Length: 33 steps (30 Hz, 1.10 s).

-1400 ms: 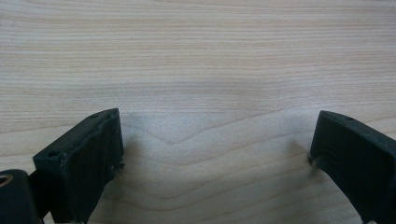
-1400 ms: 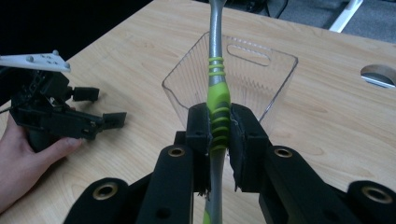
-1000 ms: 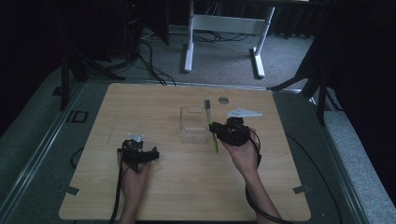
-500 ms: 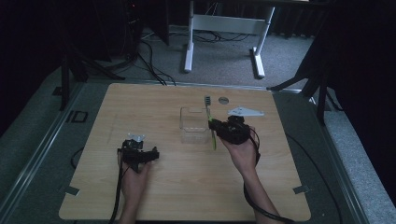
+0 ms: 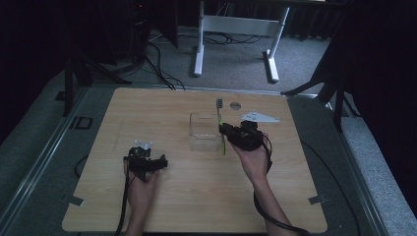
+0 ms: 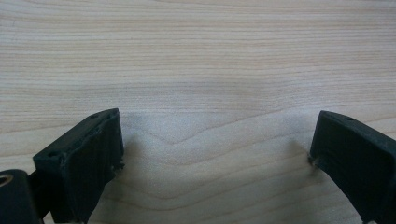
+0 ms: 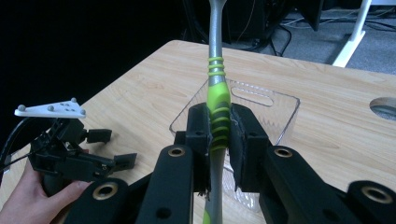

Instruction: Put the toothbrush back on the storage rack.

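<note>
The right claw [image 7: 219, 135] pinched a green and grey toothbrush [image 7: 217, 88] by its handle, holding it just above a clear plastic tray [image 5: 204, 132] near the middle of the wooden bench [image 5: 196, 201]. The brush head [image 5: 219, 103] pointed toward the far edge. The left claw [image 6: 212, 154] hovered low over bare wood, well apart from the tray, its jaws spread wide around nothing.

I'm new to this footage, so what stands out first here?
The right tongs clamp a green-and-grey plastic toothbrush by its handle, just above a clear plastic rectangular tray mid-table. The left tongs sit open over bare light wooden tabletop, nearer the person.
</note>
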Motion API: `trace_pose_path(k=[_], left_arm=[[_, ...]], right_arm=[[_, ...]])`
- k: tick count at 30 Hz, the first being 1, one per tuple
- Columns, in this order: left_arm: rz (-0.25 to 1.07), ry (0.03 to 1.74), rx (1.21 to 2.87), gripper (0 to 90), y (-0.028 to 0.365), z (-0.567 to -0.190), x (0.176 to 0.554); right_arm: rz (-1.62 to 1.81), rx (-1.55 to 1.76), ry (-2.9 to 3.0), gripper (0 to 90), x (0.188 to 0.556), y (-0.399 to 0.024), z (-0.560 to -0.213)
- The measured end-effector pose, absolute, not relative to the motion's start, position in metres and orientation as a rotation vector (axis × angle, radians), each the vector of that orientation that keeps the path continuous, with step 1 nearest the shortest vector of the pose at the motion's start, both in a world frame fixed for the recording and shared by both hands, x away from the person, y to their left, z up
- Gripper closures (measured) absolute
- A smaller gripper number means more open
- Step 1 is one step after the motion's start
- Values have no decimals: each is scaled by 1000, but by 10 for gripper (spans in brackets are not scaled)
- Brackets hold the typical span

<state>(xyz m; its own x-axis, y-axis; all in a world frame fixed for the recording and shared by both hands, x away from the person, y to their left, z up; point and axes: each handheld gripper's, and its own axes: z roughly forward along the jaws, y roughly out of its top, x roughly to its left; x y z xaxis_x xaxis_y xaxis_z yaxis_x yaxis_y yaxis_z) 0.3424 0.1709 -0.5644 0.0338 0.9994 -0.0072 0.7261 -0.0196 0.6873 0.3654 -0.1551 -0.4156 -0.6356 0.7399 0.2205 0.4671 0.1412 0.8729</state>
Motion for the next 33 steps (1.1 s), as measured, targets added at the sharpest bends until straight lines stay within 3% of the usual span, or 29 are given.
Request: trace_pose_path(k=[33], left_arm=[[687,1744,1799,30,171,-564,342]], right_arm=[[1549,1133,2099,790,379,-153,-421]])
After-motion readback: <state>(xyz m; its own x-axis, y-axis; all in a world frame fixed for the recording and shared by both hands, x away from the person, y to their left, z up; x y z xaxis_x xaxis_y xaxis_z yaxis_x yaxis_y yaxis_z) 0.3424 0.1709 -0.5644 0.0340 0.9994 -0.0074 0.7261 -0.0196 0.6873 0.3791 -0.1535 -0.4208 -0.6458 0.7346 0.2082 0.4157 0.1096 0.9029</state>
